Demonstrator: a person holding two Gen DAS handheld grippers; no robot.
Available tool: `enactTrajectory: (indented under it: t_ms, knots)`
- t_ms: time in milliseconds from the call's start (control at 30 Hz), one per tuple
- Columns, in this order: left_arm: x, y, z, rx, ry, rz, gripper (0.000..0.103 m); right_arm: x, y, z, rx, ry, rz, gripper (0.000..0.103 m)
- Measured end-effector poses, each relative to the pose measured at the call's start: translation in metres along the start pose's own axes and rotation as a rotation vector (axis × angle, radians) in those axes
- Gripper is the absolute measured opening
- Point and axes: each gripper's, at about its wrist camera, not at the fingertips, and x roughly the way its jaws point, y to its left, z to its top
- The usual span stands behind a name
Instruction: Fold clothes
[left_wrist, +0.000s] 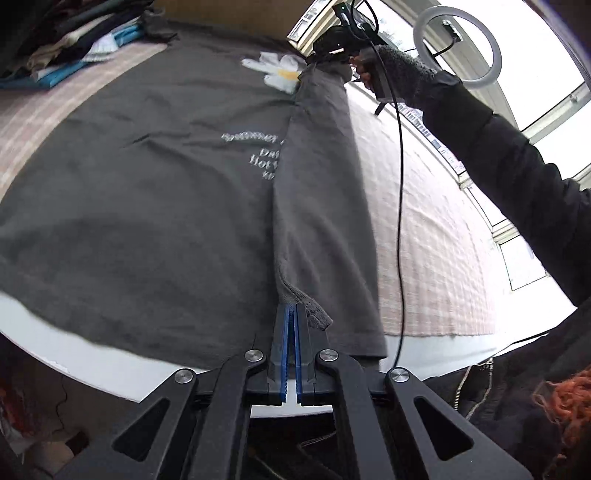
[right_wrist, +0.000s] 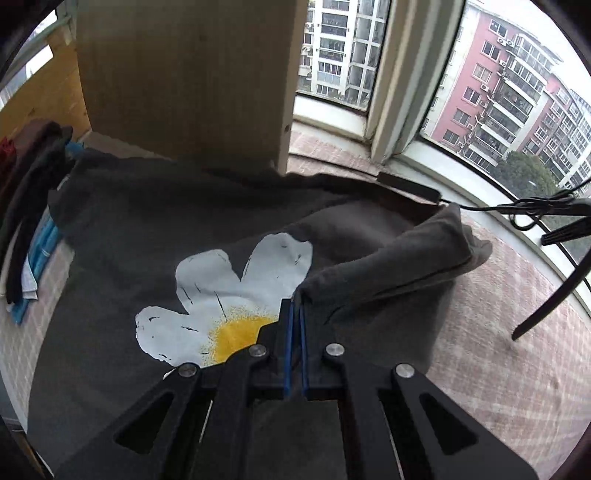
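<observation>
One grey daisy-print T-shirt (left_wrist: 147, 192): I've clamped its folded edge in two hand-held grippers, left hand-held gripper (left_wrist: 294, 308) and right hand-held gripper (right_wrist: 296, 301).

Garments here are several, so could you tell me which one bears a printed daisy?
The dark grey T-shirt spread flat on the bed, pinched by both grippers; the clothes piled at its far left corner show no print.

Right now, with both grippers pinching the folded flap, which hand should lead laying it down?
Probably right: the right gripper holds the dark grey T-shirt bunched above the daisy print. The left gripper holds the hem low, near the bed edge.
</observation>
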Motion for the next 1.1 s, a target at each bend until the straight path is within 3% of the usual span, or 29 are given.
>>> enactTrajectory:
  t_ms: [100, 133, 200, 367, 467, 600, 733, 800, 833, 933, 1100]
  knots:
    - [0.002, 0.005, -0.002, 0.003, -0.004, 0.01, 0.002, 0.007, 0.01, -0.003, -0.032, 0.018, 0.023, 0.01]
    - [0.002, 0.006, -0.001, 0.006, 0.005, 0.005, 0.002, 0.004, 0.01, -0.004, -0.033, 0.011, 0.041, 0.021]
    - [0.001, 0.007, -0.001, 0.014, 0.023, -0.003, 0.002, -0.01, 0.007, -0.007, -0.034, -0.003, 0.063, 0.032]
    - [-0.007, 0.007, 0.002, 0.044, 0.078, 0.013, 0.005, -0.077, -0.01, -0.042, 0.004, -0.073, 0.131, 0.034]
    - [-0.016, 0.012, 0.006, 0.06, 0.092, 0.002, 0.012, -0.119, -0.019, -0.106, 0.028, -0.083, 0.25, 0.035]
    - [-0.018, 0.012, 0.016, 0.122, 0.123, -0.002, 0.017, -0.155, -0.001, -0.235, 0.008, -0.033, 0.338, 0.035]
    - [-0.009, 0.009, 0.028, 0.198, 0.174, -0.017, 0.025, -0.174, 0.045, -0.365, -0.061, 0.017, 0.323, 0.035]
    - [0.002, 0.002, 0.032, 0.256, 0.209, -0.011, 0.025, -0.18, 0.069, -0.412, -0.048, 0.036, 0.32, 0.035]
    - [0.007, -0.001, 0.033, 0.283, 0.227, -0.008, 0.025, -0.183, 0.079, -0.428, -0.033, 0.044, 0.337, 0.035]
    - [0.018, -0.006, 0.033, 0.338, 0.276, -0.019, 0.027, -0.183, 0.106, -0.456, -0.025, 0.032, 0.26, 0.035]
    - [0.031, -0.007, 0.027, 0.405, 0.322, -0.012, 0.024, -0.171, 0.123, -0.466, 0.013, 0.008, 0.167, 0.035]
